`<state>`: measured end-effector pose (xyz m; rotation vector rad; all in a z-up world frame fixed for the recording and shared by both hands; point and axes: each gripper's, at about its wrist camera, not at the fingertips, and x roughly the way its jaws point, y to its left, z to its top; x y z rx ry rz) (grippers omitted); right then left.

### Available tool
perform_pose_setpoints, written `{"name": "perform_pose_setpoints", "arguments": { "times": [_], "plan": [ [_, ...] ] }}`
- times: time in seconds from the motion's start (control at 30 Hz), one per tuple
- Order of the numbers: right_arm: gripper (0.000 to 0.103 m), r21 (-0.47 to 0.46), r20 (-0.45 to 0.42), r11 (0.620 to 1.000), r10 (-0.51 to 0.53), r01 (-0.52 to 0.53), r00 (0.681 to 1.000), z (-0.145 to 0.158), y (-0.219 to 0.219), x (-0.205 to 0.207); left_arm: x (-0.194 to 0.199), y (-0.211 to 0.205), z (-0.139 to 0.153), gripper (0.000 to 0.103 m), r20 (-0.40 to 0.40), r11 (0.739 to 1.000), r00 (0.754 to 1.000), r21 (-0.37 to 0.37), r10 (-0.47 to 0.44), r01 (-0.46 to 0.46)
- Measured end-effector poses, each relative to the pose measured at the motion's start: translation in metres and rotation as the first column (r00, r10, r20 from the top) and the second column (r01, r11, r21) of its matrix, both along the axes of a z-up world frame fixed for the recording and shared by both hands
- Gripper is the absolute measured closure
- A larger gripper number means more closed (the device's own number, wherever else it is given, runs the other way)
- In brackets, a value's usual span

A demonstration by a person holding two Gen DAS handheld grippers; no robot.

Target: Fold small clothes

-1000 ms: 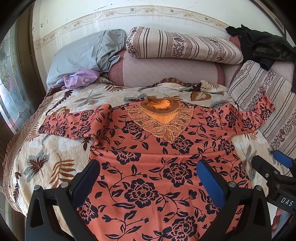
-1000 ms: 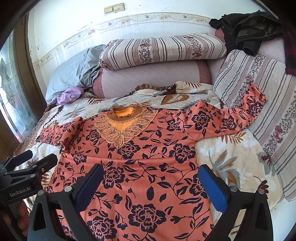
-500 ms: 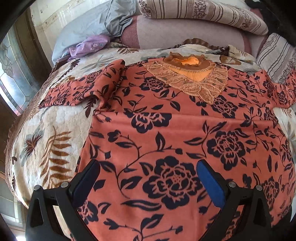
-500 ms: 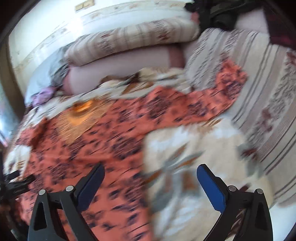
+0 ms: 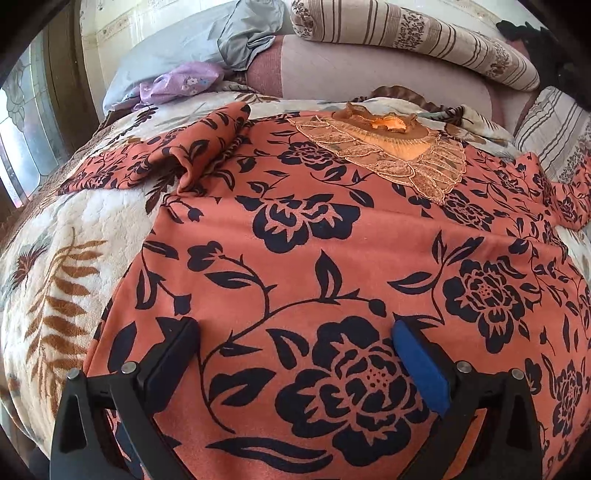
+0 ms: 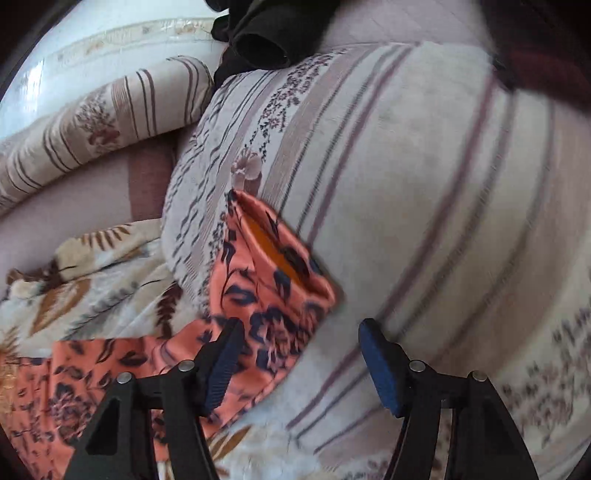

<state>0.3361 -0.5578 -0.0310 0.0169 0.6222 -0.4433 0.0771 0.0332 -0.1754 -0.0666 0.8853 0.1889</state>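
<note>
An orange top with black flowers (image 5: pixel 317 266) lies spread flat on the bed, its lace collar (image 5: pixel 399 147) at the far end. Its left sleeve (image 5: pixel 166 162) lies bunched on the blanket. My left gripper (image 5: pixel 295 350) is open, low over the lower body of the top. In the right wrist view the right sleeve (image 6: pixel 269 288) rests against a striped cushion (image 6: pixel 424 203), cuff opening up. My right gripper (image 6: pixel 301 350) is open, just short of the sleeve end.
A leaf-print blanket (image 5: pixel 55 277) covers the bed. Striped bolsters (image 5: pixel 406 33), a grey pillow (image 5: pixel 192 48) and a purple cloth (image 5: pixel 177 81) lie at the head. Dark clothing (image 6: pixel 266 33) sits on top of the striped cushion.
My left gripper has dropped closer to the top's body. My right gripper has swung right and forward to the right sleeve end at the striped cushion, and its fingers stand closer together.
</note>
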Motion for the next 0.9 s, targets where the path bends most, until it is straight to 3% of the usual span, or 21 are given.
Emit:
{"name": "perform_pose_setpoints", "arguments": {
  "times": [0.1, 0.17, 0.27, 0.37, 0.43, 0.57, 0.67, 0.8, 0.9],
  "plan": [
    [0.037, -0.071, -0.077, 0.997, -0.033, 0.027, 0.996, -0.009, 0.006, 0.03, 0.0, 0.001, 0.0, 0.0, 0.007, 1.0, 1.0, -0.005, -0.003, 0.003],
    [0.093, -0.046, -0.141, 0.999, -0.022, 0.016, 0.99, -0.011, 0.009, 0.045, -0.001, 0.002, 0.0, 0.0, 0.012, 1.0, 1.0, -0.007, -0.005, 0.005],
    [0.098, 0.013, -0.13, 1.0, 0.022, -0.021, 0.991, 0.009, 0.02, 0.04, -0.002, 0.003, 0.0, 0.0, 0.02, 1.0, 1.0, -0.014, -0.008, 0.008],
    [0.098, 0.069, -0.059, 0.985, 0.16, -0.156, 0.985, 0.053, 0.058, 0.016, -0.002, 0.004, -0.001, 0.0, 0.026, 1.0, 1.0, -0.018, -0.011, 0.011],
    [0.098, 0.098, 0.011, 0.958, 0.269, -0.269, 0.963, 0.092, 0.096, -0.006, -0.002, 0.004, 0.0, 0.0, 0.027, 1.0, 1.0, -0.023, -0.012, 0.013],
    [0.097, 0.185, 0.16, 0.849, 0.471, -0.495, 0.868, 0.16, 0.191, -0.057, -0.004, 0.007, 0.003, 0.0, 0.02, 0.998, 0.999, -0.046, -0.029, 0.03],
    [0.097, 0.267, 0.224, 0.734, 0.583, -0.625, 0.781, 0.176, 0.271, -0.078, -0.009, 0.014, 0.012, 0.0, -0.012, 0.995, 0.998, -0.077, -0.062, 0.061],
    [0.097, 0.375, 0.236, 0.591, 0.684, -0.714, 0.69, 0.145, 0.37, -0.091, -0.042, 0.047, 0.04, 0.0, 0.069, 0.99, 0.997, -0.141, 0.019, -0.009],
    [0.093, 0.492, 0.192, 0.491, 0.745, -0.719, 0.639, 0.08, 0.434, -0.084, -0.063, 0.083, 0.057, 0.0, 0.1, 0.975, 0.988, -0.203, 0.114, -0.092]
  ]
}}
